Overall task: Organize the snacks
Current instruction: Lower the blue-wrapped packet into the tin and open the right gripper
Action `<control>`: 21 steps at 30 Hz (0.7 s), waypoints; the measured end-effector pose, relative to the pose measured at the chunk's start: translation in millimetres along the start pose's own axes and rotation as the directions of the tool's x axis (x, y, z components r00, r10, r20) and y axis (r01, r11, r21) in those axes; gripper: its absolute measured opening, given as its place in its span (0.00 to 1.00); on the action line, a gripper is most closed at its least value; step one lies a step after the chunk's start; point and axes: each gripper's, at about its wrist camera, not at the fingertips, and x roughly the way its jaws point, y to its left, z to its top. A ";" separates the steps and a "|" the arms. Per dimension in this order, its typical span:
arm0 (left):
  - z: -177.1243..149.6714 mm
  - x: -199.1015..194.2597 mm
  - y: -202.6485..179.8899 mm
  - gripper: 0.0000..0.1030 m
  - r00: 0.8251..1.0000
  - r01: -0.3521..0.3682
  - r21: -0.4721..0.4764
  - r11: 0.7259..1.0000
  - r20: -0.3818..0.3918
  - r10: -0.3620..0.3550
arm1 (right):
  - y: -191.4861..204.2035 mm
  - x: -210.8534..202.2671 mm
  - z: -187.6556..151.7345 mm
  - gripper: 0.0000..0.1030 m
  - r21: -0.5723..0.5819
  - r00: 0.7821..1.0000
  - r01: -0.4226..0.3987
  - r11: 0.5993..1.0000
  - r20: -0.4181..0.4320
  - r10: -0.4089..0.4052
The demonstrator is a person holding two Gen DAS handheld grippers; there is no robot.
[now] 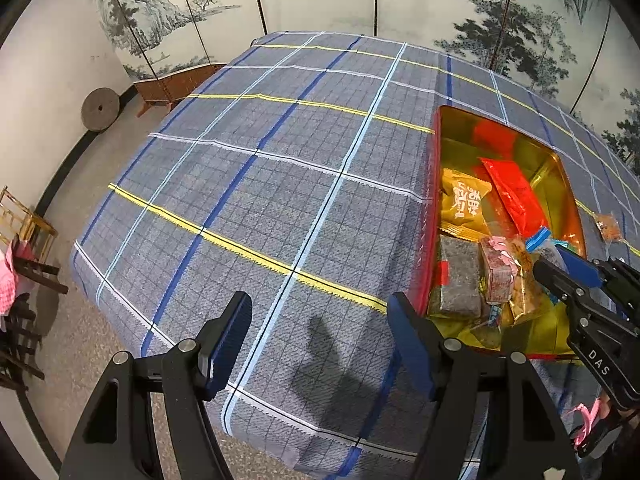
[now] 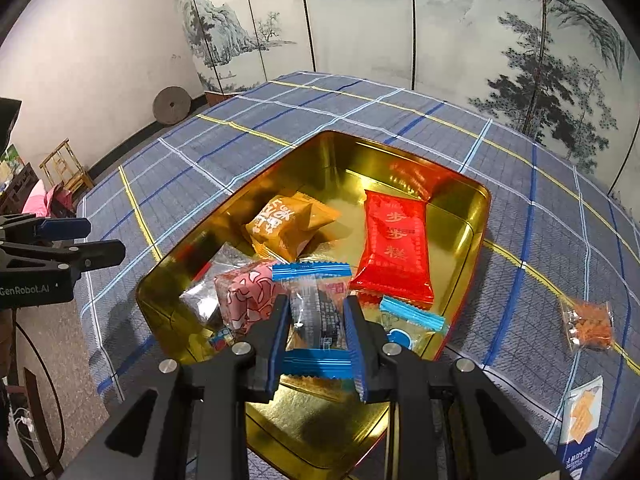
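A gold tin (image 2: 476,216) with a red outer wall (image 1: 425,240) sits on the checked tablecloth. It holds a red packet (image 2: 394,248), an orange packet (image 2: 280,226), a pink packet (image 2: 244,300), a dark bar (image 1: 458,276) and others. My right gripper (image 2: 316,314) is shut on a clear snack packet with blue ends (image 2: 316,312), holding it over the tin's near part; the gripper also shows in the left wrist view (image 1: 560,268). My left gripper (image 1: 320,328) is open and empty over bare cloth left of the tin.
Two packets lie on the cloth right of the tin: a clear one with orange crackers (image 2: 590,324) and a white-blue one (image 2: 580,420). A painted folding screen (image 2: 360,20) stands behind the table. Chairs (image 1: 28,240) and a stone wheel (image 1: 100,109) are at left.
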 end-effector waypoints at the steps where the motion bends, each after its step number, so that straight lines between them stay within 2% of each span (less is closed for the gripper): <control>1: -0.2 0.4 0.0 0.65 1.000 0.001 0.000 1.000 -0.001 -0.001 | 0.5 0.8 -0.1 0.27 -0.001 1.000 -0.001 1.000 -0.003 0.001; 16: -4.1 2.2 -1.2 0.65 1.000 0.007 -0.001 1.000 -0.014 -0.007 | 3.5 3.8 -2.4 0.28 -0.003 1.000 -0.005 1.000 -0.011 0.005; 17: -4.1 2.4 -1.3 0.65 1.000 0.007 0.000 1.000 -0.014 -0.007 | 3.3 4.3 -2.0 0.29 0.000 1.000 -0.007 1.000 -0.009 0.007; 19: -4.4 1.0 -2.1 0.65 1.000 0.007 0.001 1.000 -0.012 -0.007 | 2.7 2.7 -1.3 0.46 0.003 1.000 -0.004 1.000 -0.004 0.004; 21: -4.6 -0.6 -2.9 0.65 1.000 0.008 0.002 1.000 -0.010 -0.008 | 1.9 0.1 -0.6 0.51 0.006 1.000 0.003 1.000 0.008 -0.003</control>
